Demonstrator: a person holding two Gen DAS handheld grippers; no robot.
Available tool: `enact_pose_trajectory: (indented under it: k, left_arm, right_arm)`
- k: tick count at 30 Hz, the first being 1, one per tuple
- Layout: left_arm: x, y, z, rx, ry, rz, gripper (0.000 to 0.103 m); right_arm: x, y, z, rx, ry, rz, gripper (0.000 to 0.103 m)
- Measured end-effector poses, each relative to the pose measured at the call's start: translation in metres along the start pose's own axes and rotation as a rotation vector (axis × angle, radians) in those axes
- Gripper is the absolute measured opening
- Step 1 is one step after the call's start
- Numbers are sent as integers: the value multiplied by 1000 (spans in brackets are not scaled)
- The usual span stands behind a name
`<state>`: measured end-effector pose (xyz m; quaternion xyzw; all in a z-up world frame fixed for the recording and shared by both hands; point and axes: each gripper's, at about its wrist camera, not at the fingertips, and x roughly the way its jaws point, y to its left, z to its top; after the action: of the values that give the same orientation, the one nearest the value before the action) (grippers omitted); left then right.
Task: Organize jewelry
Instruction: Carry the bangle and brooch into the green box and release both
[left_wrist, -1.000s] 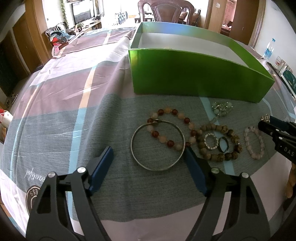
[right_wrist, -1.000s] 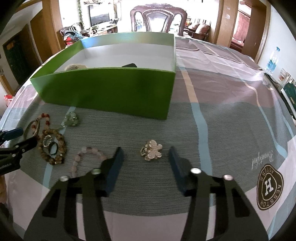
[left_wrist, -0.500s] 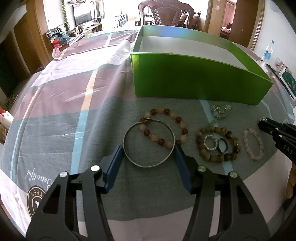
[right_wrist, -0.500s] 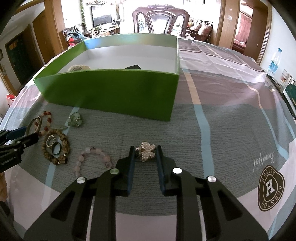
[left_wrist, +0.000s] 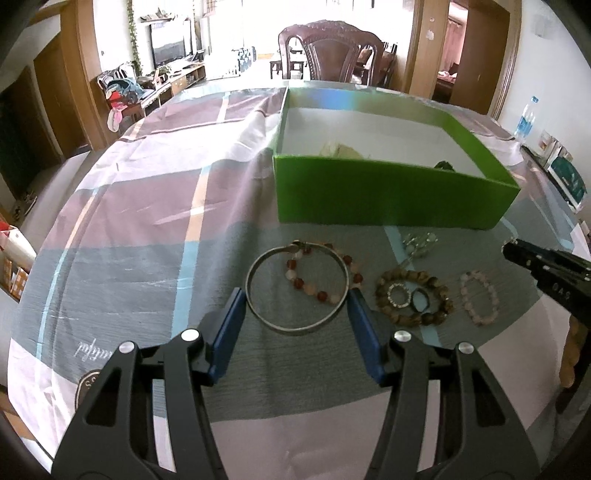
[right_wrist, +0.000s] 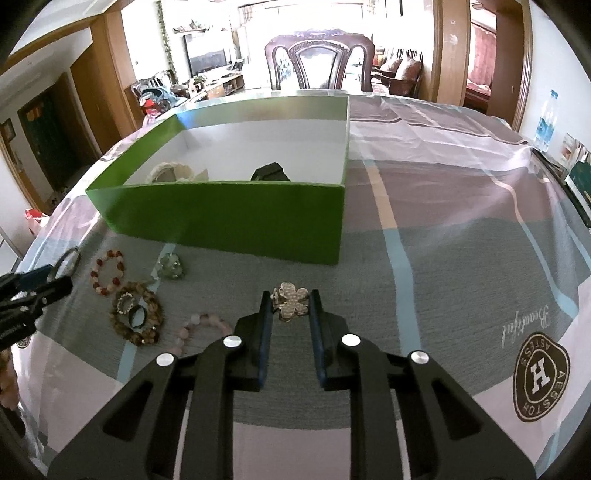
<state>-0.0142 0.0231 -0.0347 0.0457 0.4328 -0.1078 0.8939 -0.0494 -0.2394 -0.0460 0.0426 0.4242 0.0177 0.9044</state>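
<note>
My left gripper (left_wrist: 297, 306) is shut on a silver bangle (left_wrist: 258, 314), a finger on each side, lifting it above a red and cream bead bracelet (left_wrist: 321, 291) on the tablecloth. My right gripper (right_wrist: 290, 308) is shut on a pale flower brooch (right_wrist: 290, 301), held just above the cloth. A green box (left_wrist: 391, 199) stands behind, also seen in the right wrist view (right_wrist: 229, 221), with a cream item (right_wrist: 173, 171) and a black item (right_wrist: 269, 171) inside.
On the cloth lie a brown bead bracelet (left_wrist: 413, 297) with two rings inside it, a pink bead bracelet (left_wrist: 478, 297) and a green crystal piece (left_wrist: 419, 242). A wooden chair (right_wrist: 317, 61) stands beyond the table. A water bottle (right_wrist: 546, 118) is far right.
My left gripper closed onto the silver bangle and raised it off the bead bracelet. My right gripper closed on the flower brooch and lifted it slightly.
</note>
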Motion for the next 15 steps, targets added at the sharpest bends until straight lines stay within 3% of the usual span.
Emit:
enact_pose_trajectory:
  k: [7,15]
  left_arm:
    - [-22,-4,15,24,-42,-53,57]
    - [-37,-25,83,178,-137,-40,57]
  right_arm:
    - [-26,15,12,-45,-2,73,20]
    - [-35,19,93,-151,-80,15,20]
